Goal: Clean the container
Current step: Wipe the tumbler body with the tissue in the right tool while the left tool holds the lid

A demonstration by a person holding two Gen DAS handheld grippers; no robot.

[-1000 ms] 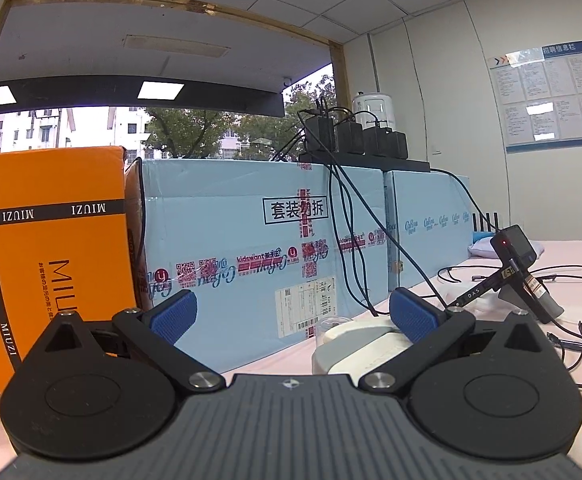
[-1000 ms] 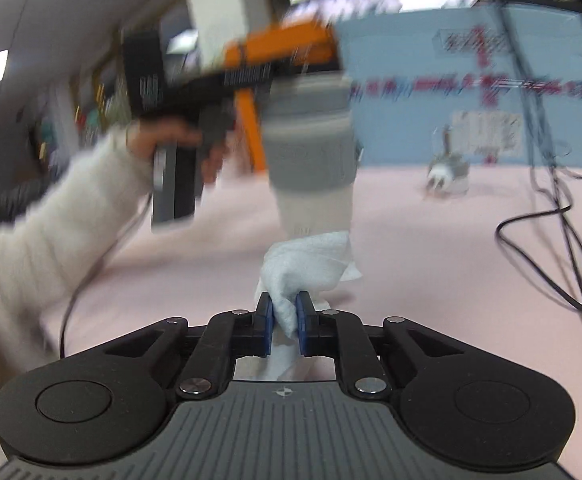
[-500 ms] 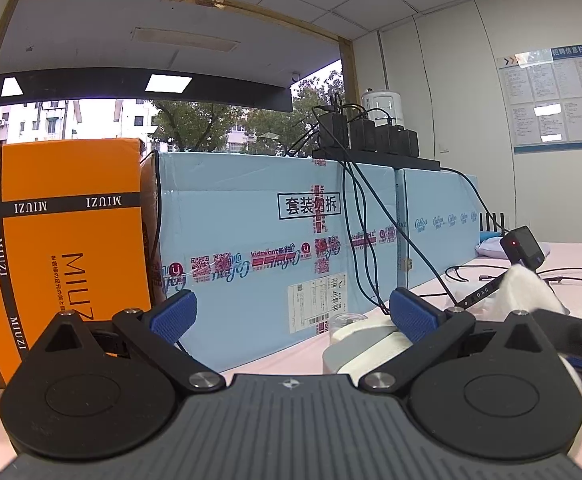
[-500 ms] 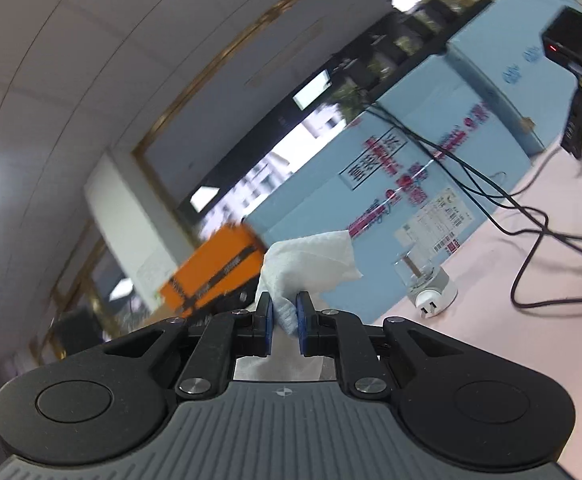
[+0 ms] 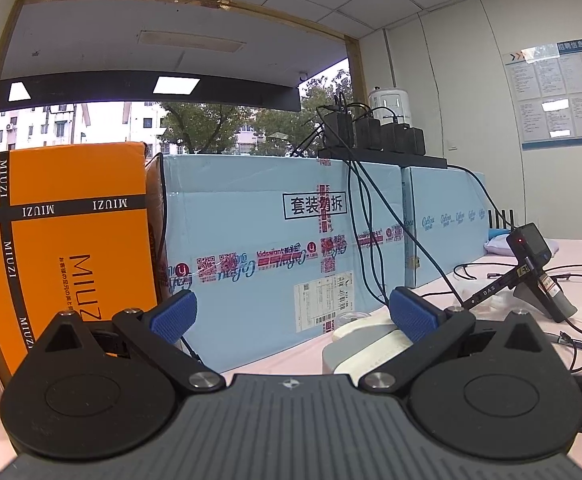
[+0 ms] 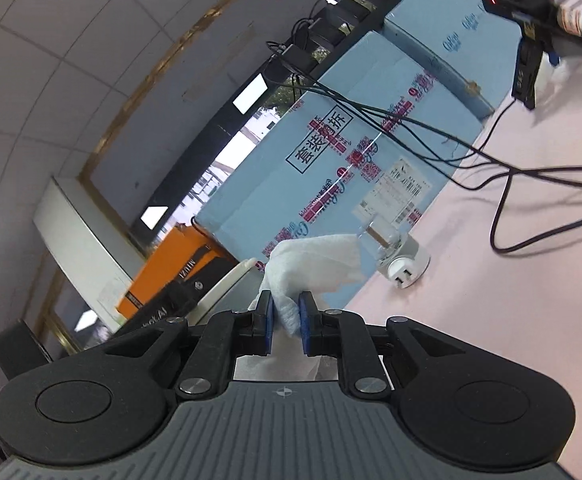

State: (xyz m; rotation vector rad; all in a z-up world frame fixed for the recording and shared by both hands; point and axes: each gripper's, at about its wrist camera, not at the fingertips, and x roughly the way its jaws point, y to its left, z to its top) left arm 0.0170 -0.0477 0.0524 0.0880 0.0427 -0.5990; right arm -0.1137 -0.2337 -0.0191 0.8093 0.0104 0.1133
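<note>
Pink tabletop (image 6: 471, 340) runs under both your claws, with blue boxes behind. Your right claw (image 6: 285, 318) is clenched on one white tissue (image 6: 315, 260); the view is rolled hard. The cup (image 5: 365, 344), cream with a grey band, sits inside your left claw's (image 5: 291, 314) wide-spread blue fingers (image 5: 411, 314), apparently upright and against the right finger. From the right claw it lies just left; only its rim (image 6: 227, 284) shows. Count: one cup, one tissue, two claws.

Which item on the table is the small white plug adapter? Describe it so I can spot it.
Find the long light-blue carton. On the pink table at its base, below the shipping label, sits the white plug adapter. Unlike the black cables nearby, it is a stubby white block with two dark slots.
</note>
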